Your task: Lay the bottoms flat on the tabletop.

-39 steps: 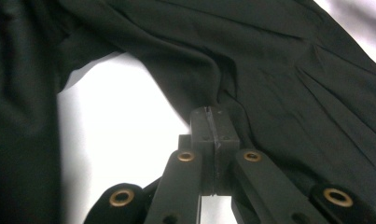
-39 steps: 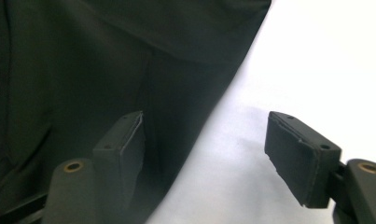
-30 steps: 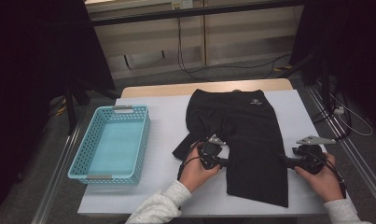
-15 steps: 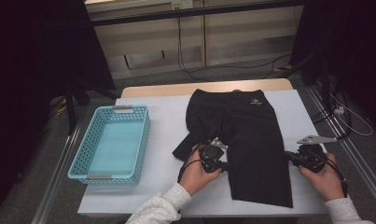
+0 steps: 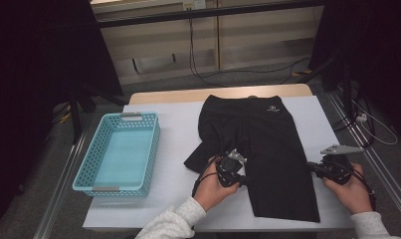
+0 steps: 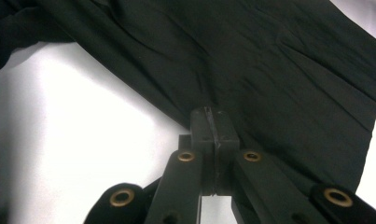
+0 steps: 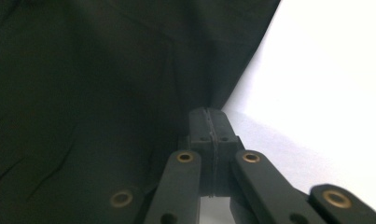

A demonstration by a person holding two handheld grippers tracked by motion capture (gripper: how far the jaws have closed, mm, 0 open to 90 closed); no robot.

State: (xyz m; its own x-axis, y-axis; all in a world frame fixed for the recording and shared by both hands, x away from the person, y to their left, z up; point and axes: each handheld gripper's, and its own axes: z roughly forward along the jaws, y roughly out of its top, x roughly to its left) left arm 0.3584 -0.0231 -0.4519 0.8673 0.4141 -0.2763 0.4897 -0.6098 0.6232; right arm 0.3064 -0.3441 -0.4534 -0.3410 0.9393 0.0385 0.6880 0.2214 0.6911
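We see the black shorts [image 5: 260,149] lying flat at the tabletop [image 5: 178,134] centre. Our left tongs [image 5: 244,180] clamp their 9 o'clock edge; our right tongs [image 5: 311,167] clamp their 3 o'clock edge, jaws fully closed.

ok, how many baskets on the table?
1. A light blue basket sits at the left side of the table, apart from the black shorts that both grippers, left and right, work on. Nothing suggests another is hidden.
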